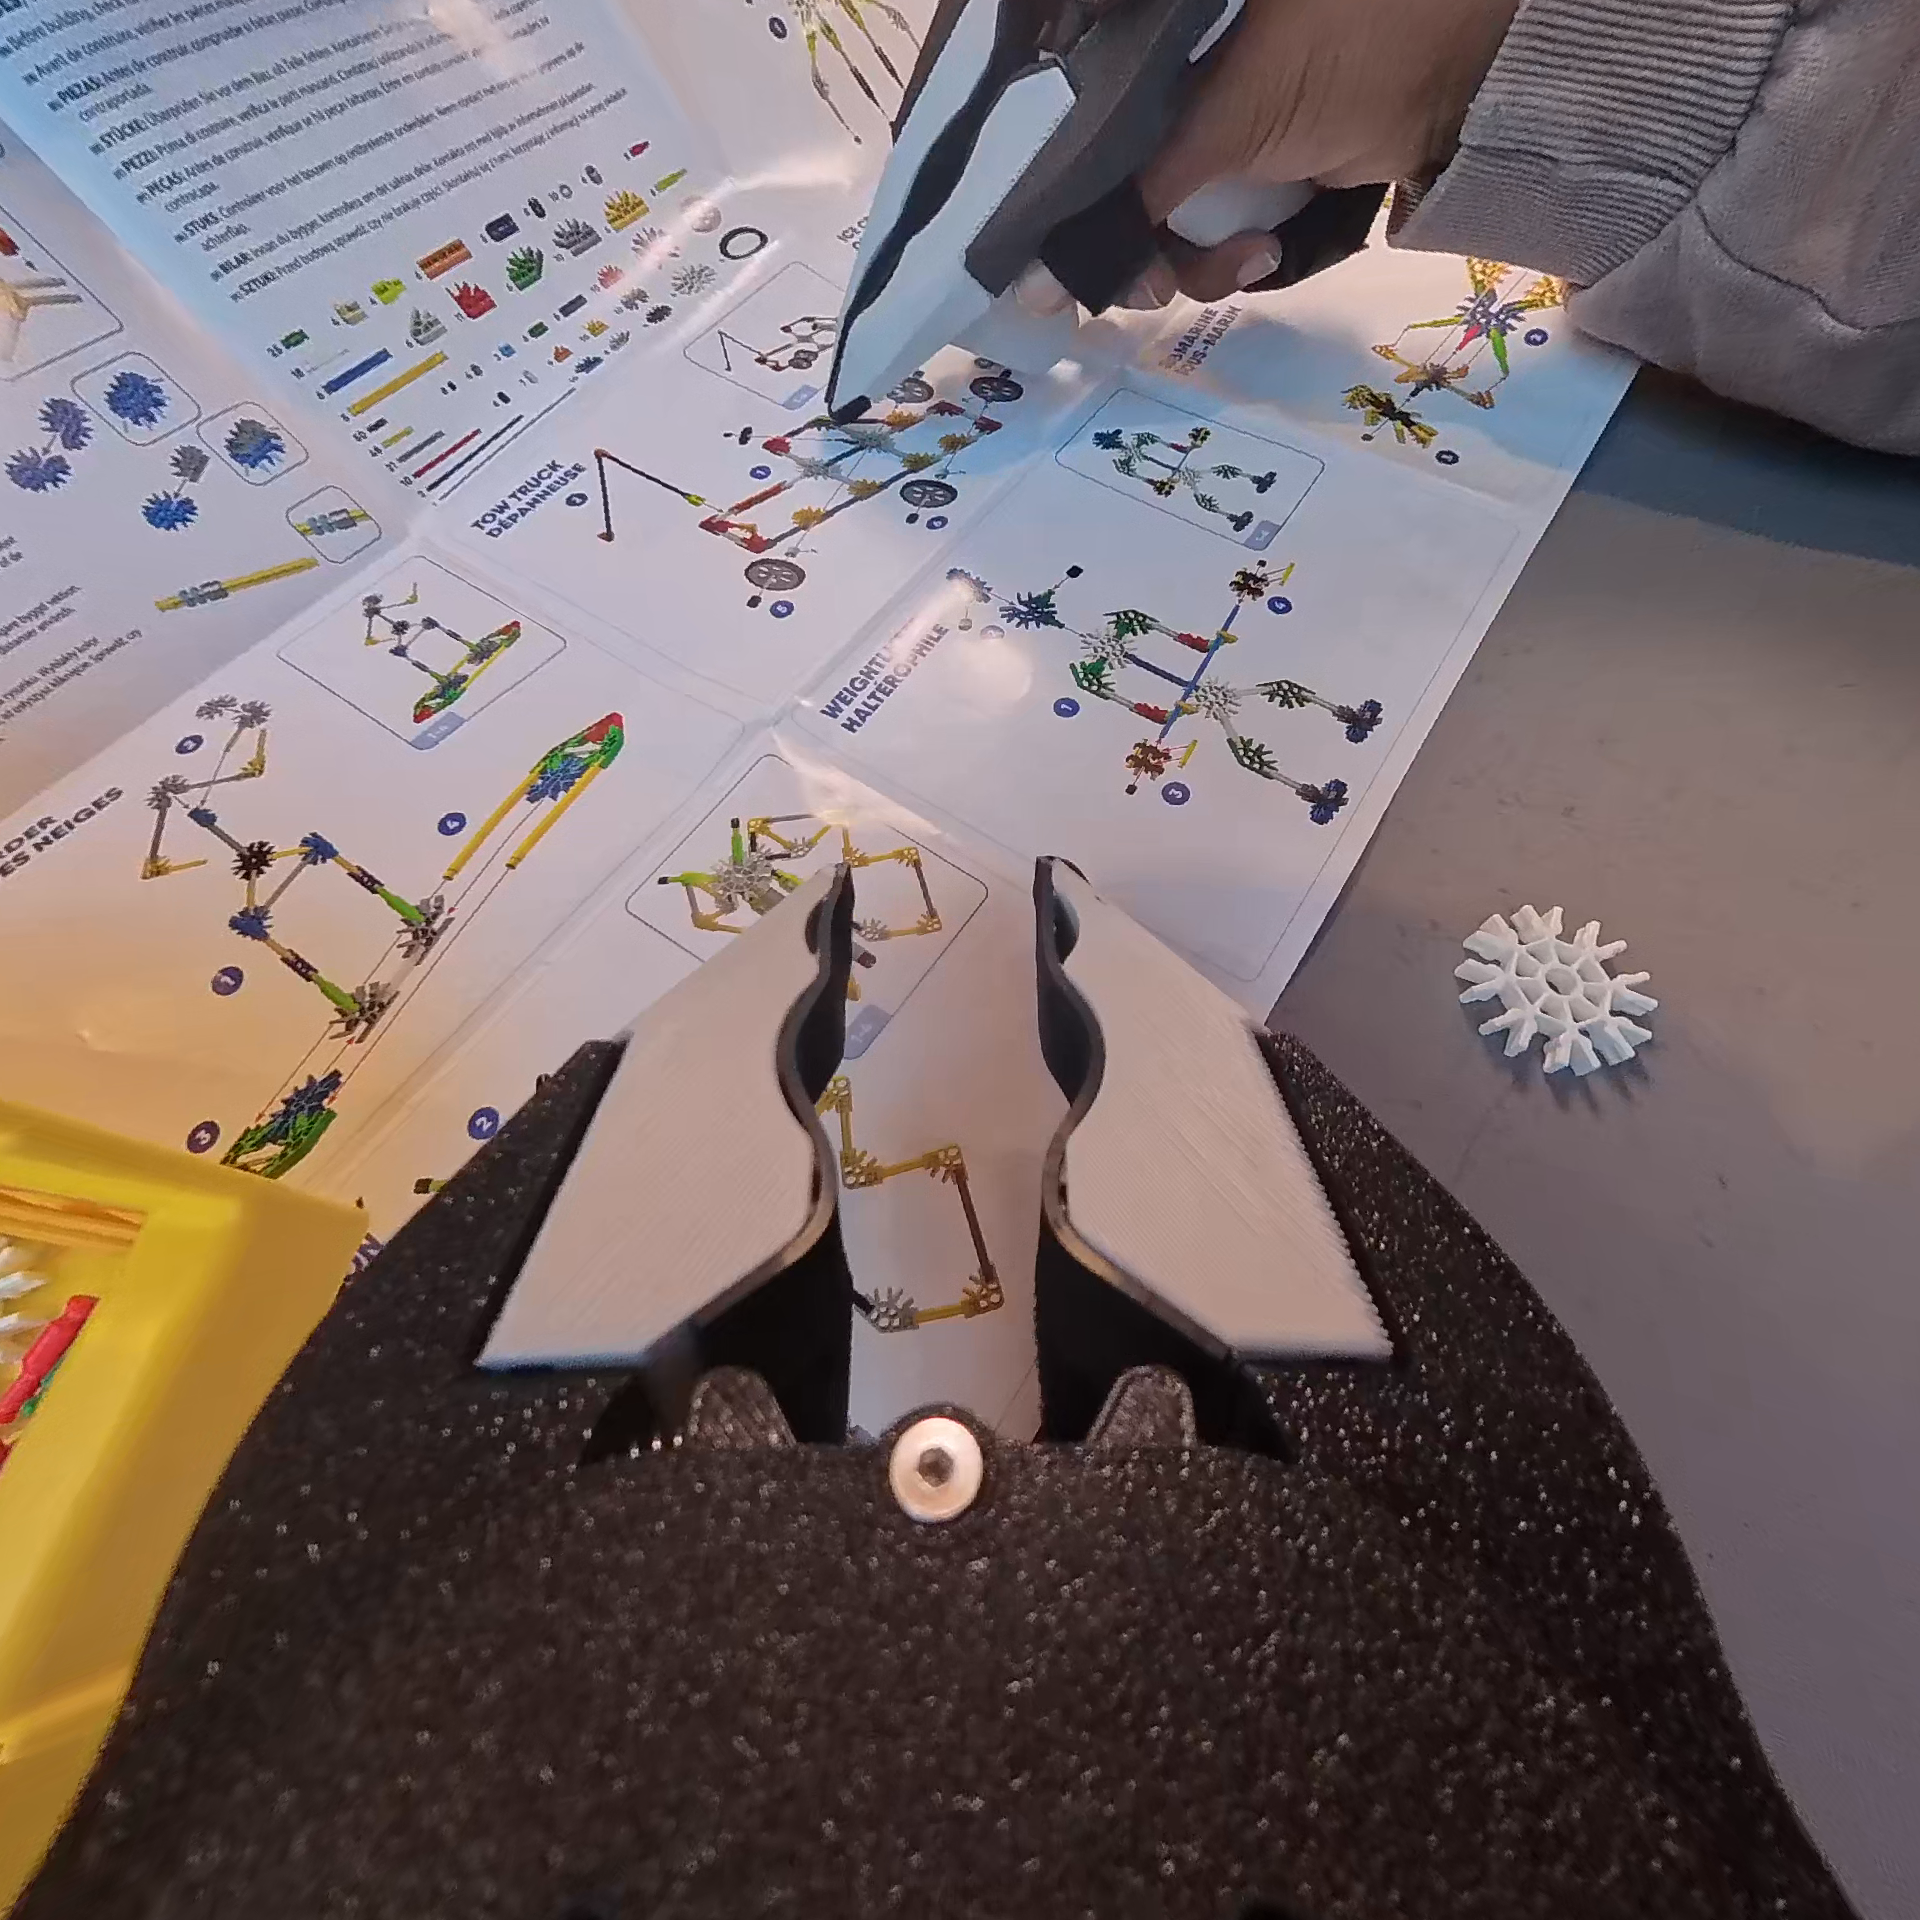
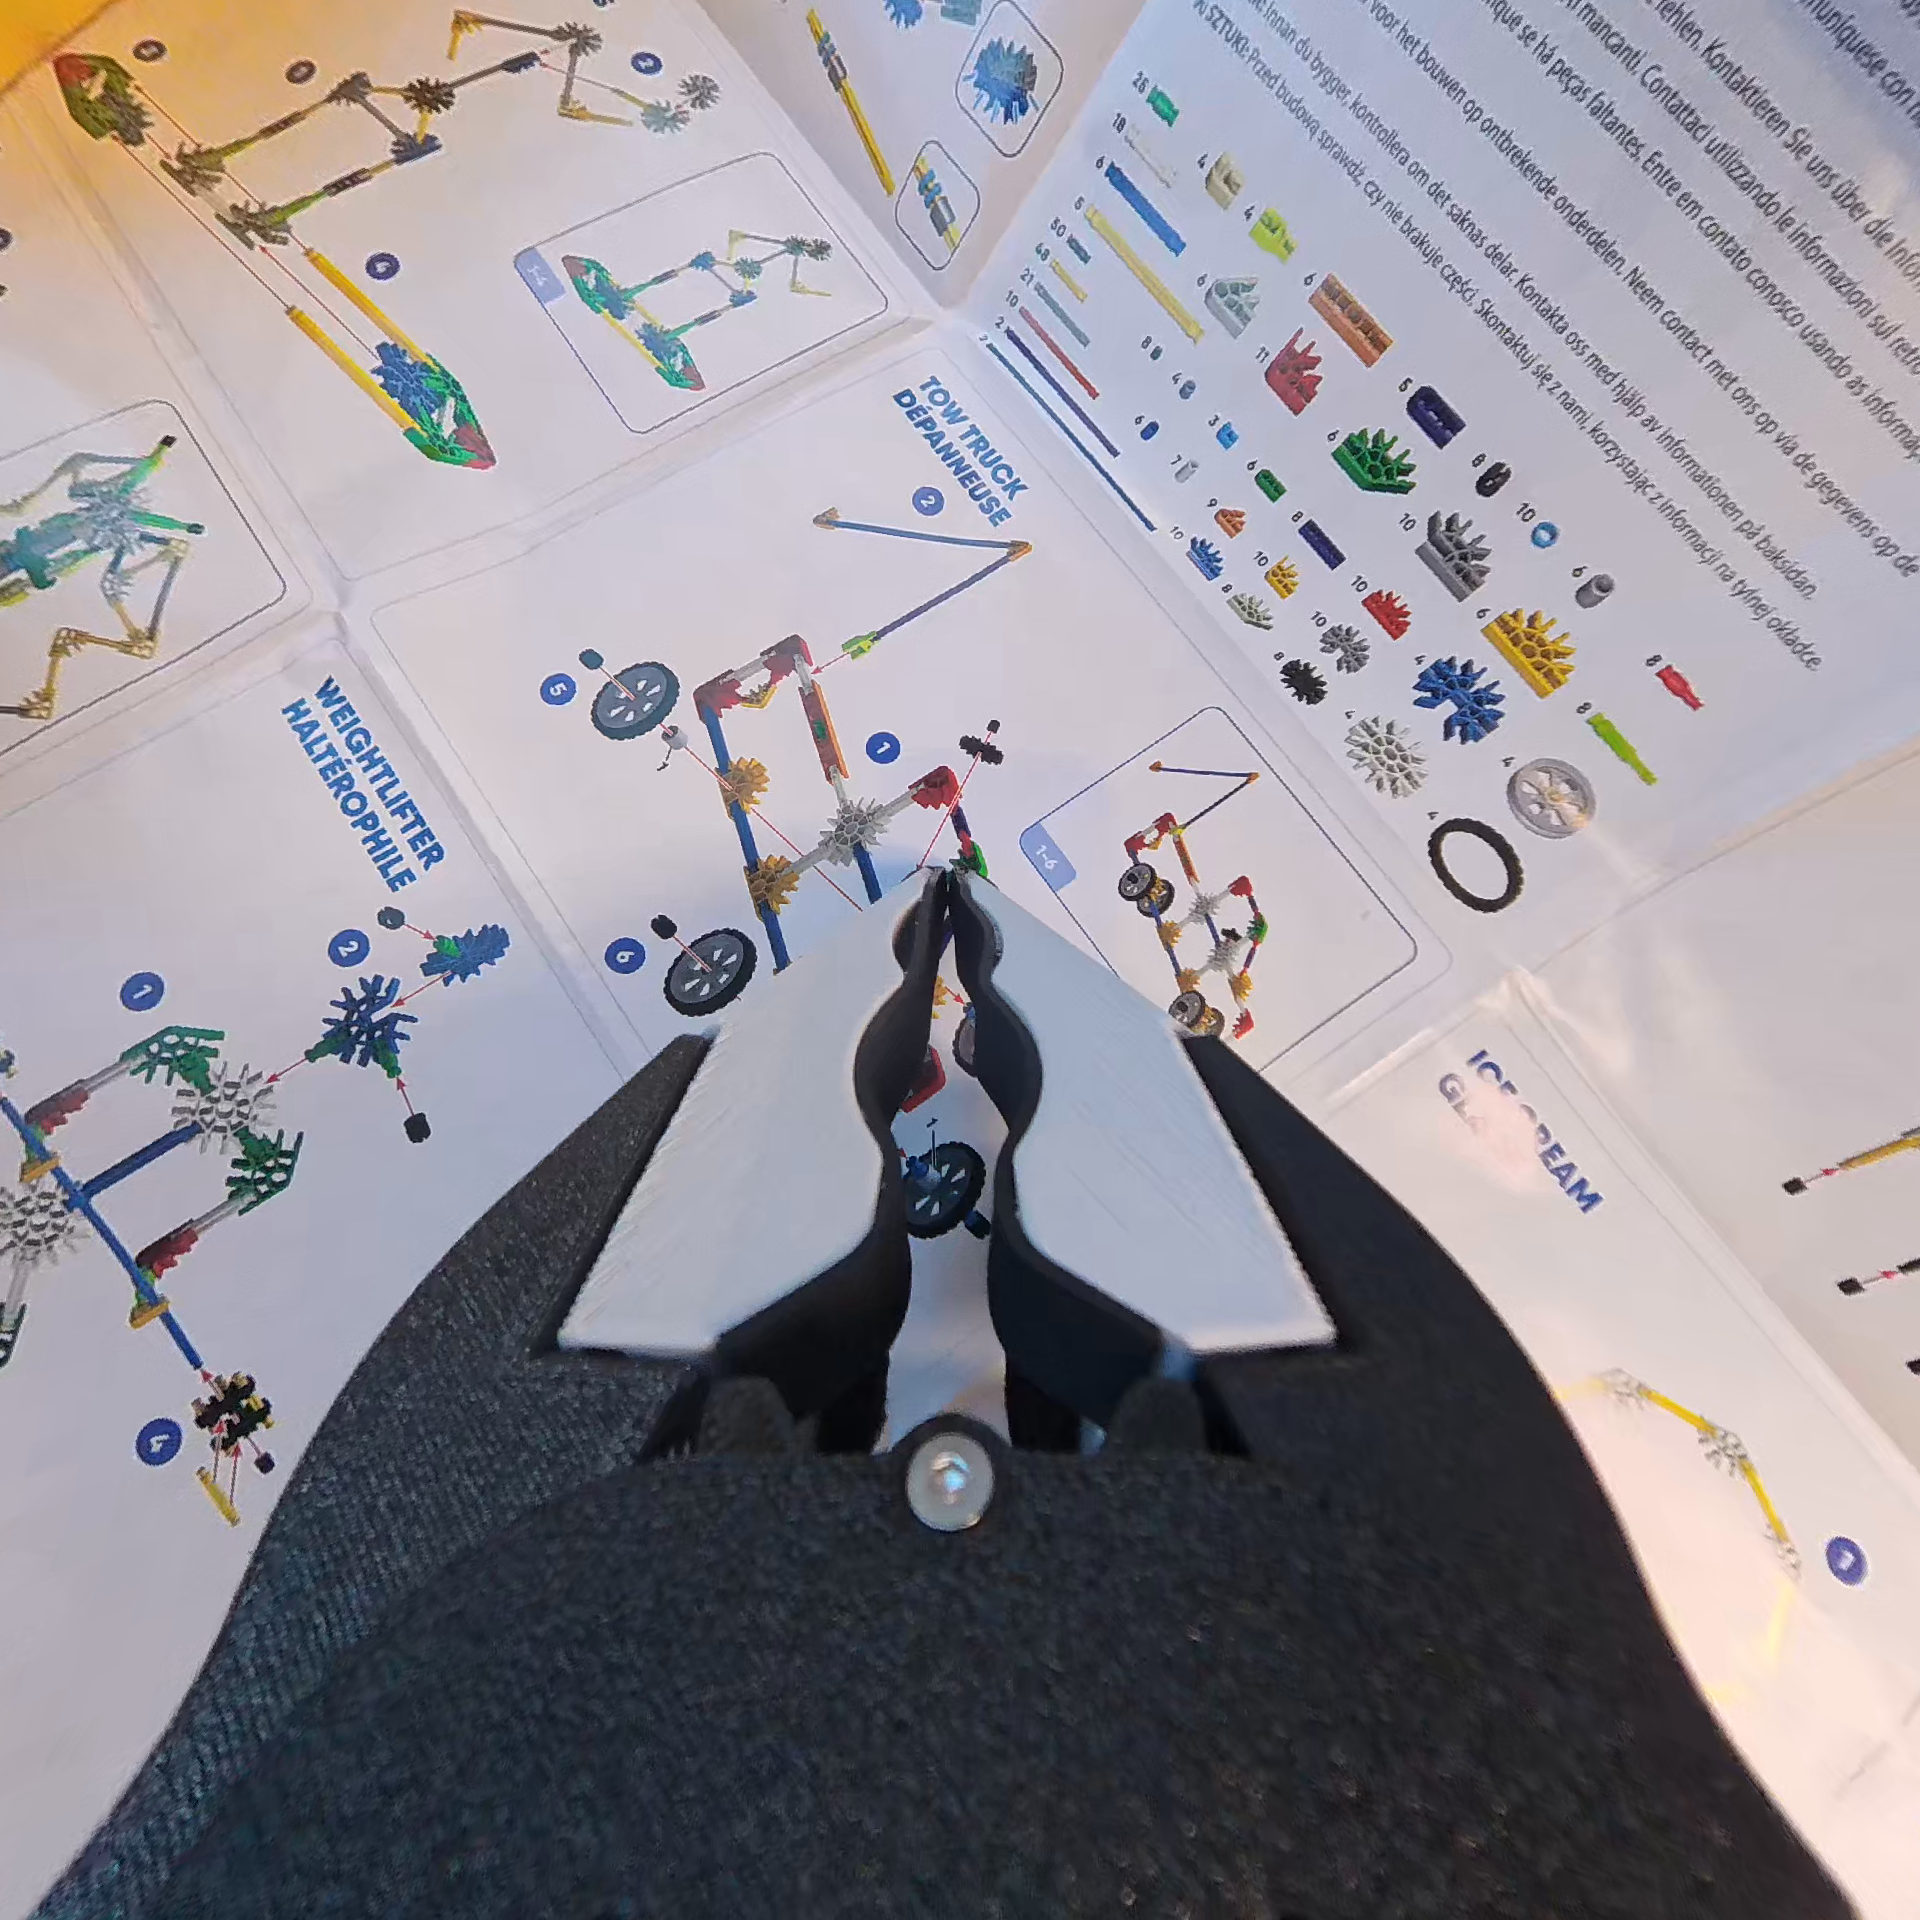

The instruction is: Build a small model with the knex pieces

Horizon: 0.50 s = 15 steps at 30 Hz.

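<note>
The left gripper [image 1: 943, 883] is held with its fingers apart and nothing between them, just above the near part of the unfolded instruction sheet [image 1: 644, 644]. At nine o'clock of it, one yellow parts box [image 1: 156, 1299] is seen, with red and white pieces inside. At three o'clock, one white snowflake connector [image 1: 1555, 987] lies alone on the grey table [image 1: 1662, 1351], just off the sheet's edge.

Farther off, at twelve o'clock, the right gripper [image 2: 943, 878] is seen with its tips pressed together, empty, resting on or just above a printed vehicle diagram; contact cannot be confirmed. It is held by one hand [image 1: 1278, 125] in a grey sleeve.

If pointing is meant, the tips are best kept closed and the sheet left flat.
</note>
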Available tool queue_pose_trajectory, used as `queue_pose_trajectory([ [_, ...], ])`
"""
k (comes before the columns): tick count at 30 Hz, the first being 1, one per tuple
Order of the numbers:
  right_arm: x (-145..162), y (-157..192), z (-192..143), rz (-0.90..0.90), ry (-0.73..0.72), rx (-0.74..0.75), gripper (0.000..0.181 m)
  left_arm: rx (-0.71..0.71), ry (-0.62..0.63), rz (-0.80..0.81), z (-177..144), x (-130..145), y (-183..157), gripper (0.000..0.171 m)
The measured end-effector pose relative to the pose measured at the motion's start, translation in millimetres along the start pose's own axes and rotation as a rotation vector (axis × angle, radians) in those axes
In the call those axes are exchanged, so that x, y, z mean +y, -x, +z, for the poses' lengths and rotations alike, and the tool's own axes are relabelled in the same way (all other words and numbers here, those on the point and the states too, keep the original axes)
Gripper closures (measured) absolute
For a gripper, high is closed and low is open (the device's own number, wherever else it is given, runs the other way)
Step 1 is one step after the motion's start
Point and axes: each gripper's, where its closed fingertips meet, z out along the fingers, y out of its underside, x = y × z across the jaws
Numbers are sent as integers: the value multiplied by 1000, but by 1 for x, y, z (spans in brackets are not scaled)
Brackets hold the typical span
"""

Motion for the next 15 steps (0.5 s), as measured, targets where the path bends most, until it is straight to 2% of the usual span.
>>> queue_pose_trajectory([
  [15,-5,4,7,-81,16,18,181,13,6,0,0,1,-3,141],
])
